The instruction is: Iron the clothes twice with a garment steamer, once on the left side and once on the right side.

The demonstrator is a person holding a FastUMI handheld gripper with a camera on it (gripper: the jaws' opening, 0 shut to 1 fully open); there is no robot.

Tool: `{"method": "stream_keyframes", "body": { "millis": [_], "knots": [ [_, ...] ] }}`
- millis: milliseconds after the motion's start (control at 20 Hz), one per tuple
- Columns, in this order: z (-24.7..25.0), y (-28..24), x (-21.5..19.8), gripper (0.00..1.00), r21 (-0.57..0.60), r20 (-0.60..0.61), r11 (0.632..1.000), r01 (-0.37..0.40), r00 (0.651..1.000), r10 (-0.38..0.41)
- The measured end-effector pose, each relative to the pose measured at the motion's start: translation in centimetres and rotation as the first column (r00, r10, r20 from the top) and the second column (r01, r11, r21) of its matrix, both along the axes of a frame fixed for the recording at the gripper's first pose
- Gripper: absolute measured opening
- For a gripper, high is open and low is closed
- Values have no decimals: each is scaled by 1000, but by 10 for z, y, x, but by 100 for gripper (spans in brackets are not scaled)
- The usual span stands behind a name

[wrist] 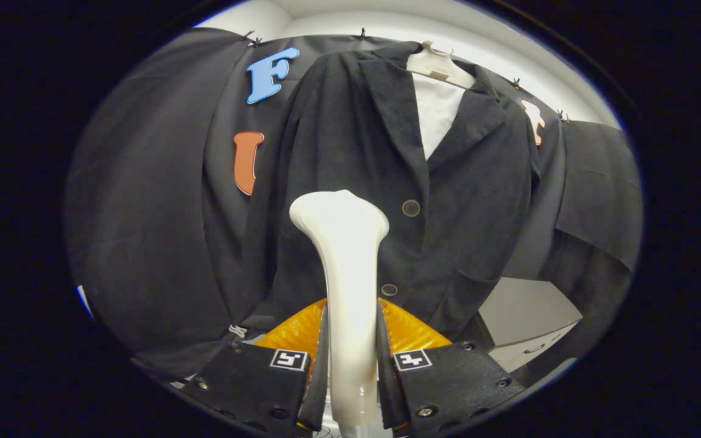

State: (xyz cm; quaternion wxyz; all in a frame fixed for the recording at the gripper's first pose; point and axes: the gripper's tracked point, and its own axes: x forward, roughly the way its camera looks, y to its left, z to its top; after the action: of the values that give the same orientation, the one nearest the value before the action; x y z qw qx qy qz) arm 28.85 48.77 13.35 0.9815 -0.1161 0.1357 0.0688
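A dark suit jacket (350, 152) hangs on a white hanger (439, 67) against the booth's wall, with two buttons down its front and a white lining at the collar. My gripper (350, 359) is shut on the white garment steamer (344, 255), both fingers pressed on its handle. The steamer stands upright between the fingers, and its wide head reaches up over the jacket's left front panel, just left of the upper button (411, 208). Whether the head touches the cloth I cannot tell.
A grey cabinet (527, 322) with a drawer stands low to the right, behind the jacket's hem. Black cloth (143, 213) drapes the wall to both sides of the jacket. A white ceiling (387, 18) runs above.
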Motion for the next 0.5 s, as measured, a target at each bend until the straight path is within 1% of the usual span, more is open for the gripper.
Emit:
{"method": "stream_keyframes", "body": {
  "millis": [500],
  "knots": [
    [-48, -1, -8, 38, -19, -64, 1000, 1, 998, -3]
  ]
}}
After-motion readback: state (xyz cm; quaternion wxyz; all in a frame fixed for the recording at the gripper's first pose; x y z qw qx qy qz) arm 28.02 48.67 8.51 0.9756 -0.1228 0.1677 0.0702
